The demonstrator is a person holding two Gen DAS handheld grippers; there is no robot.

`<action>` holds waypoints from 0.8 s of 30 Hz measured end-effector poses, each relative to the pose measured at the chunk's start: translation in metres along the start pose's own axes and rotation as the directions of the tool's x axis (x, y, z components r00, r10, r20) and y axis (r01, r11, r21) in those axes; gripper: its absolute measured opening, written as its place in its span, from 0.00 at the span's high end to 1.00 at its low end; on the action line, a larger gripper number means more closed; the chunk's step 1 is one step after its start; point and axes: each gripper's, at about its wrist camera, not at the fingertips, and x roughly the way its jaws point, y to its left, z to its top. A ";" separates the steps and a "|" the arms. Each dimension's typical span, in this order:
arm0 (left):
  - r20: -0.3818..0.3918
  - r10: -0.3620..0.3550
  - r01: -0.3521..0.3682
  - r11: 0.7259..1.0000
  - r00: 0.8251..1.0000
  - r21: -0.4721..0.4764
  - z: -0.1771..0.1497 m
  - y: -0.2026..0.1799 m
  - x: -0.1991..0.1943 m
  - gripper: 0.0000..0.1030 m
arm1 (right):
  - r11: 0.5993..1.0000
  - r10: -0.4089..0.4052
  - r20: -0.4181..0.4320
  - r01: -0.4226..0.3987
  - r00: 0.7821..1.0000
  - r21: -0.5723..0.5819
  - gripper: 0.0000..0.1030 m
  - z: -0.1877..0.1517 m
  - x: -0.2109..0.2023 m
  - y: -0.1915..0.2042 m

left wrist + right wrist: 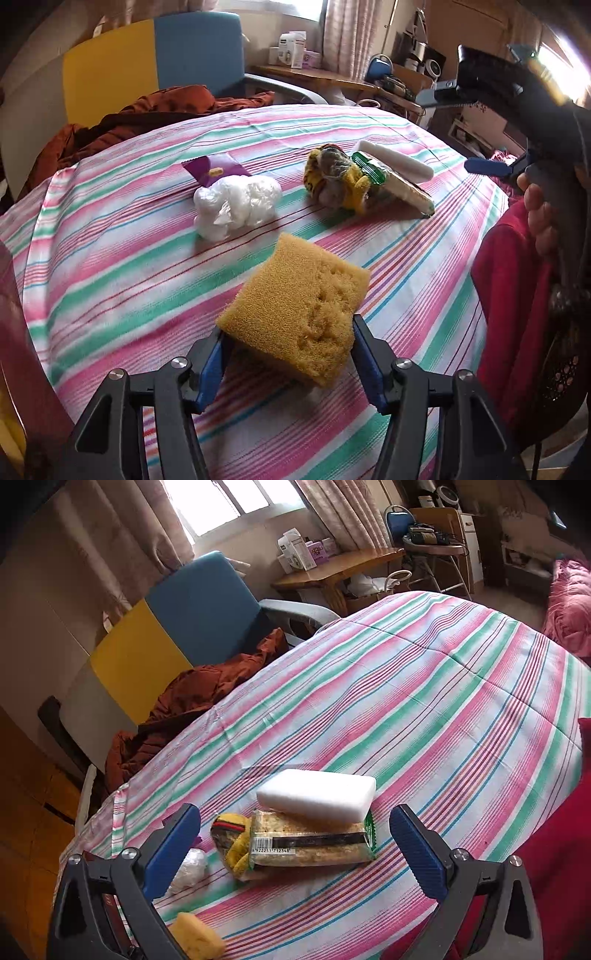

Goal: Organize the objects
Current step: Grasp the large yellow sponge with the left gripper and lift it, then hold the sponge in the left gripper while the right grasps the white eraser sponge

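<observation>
Gripping the yellow sponge [301,306], the left gripper [288,354] has its fingers [212,365] pressed into the sponge's two sides, about half closed, and holds it low over the striped cloth [110,240] that covers the surface; whether that surface is a bed or a worktop cannot be told, and whether the sponge's underside still touches the cloth is not clear either.

Going left to right beyond the sponge: a purple wrapper [218,170] lies flat, touching a white crumpled plastic bag [236,205] just in front of it. Well apart to the right sits a small cluster: a yellow patterned bundle [334,181], a clear pack of crackers [310,843] with a green edge beside it, and a white foam block [317,799] resting on the pack's far side.

The right gripper [295,843] hovers over that cluster with its fingers [417,851] spread wide and nothing between them.

By the look of it the organizing is partly along: three things are already gathered at the right, while the sponge, the plastic bag and the wrapper are apart from them. The sponge probably belongs with that cluster.

No box, tray or basket shows on the cloth, so nothing is stored in a container
</observation>
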 end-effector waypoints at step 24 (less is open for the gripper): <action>-0.015 0.007 -0.008 0.999 1.000 -0.033 -0.013 0.007 -0.010 0.41 | 0.982 -0.171 -0.305 0.137 0.937 -0.130 0.00 0.051 0.127 -0.005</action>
